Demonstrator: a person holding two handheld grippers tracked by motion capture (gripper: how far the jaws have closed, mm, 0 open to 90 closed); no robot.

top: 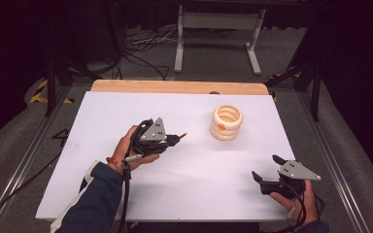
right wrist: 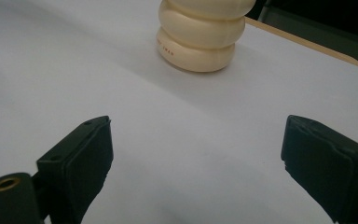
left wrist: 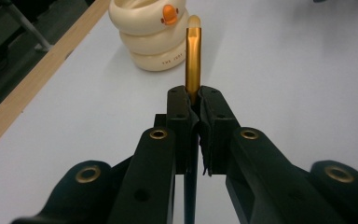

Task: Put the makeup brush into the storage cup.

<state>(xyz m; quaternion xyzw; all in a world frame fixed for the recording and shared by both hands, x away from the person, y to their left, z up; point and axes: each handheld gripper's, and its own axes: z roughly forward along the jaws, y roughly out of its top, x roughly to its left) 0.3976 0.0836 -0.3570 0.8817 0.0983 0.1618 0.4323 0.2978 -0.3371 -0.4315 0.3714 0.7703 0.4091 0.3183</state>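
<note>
A cream ringed holder (top: 226,122) with an orange beak stands on the white table (top: 126,111), right of centre. My left gripper (top: 176,139) is shut on a thin gold-coloured pen or brush (left wrist: 193,60) with a pale tip; the tip points toward the holder (left wrist: 149,32) and stops short of it. A dark lower part of the stick runs down between the jaws. My right gripper (top: 265,168) rests open near the table's front right, nothing between its jaws. The holder (right wrist: 200,32) stands well ahead of those jaws.
The white table top ends in a wooden strip (top: 175,87) at the far edge. Beyond it a metal stand (top: 218,34) and cables (top: 141,48) lie on the floor. Rails run along both sides of the table.
</note>
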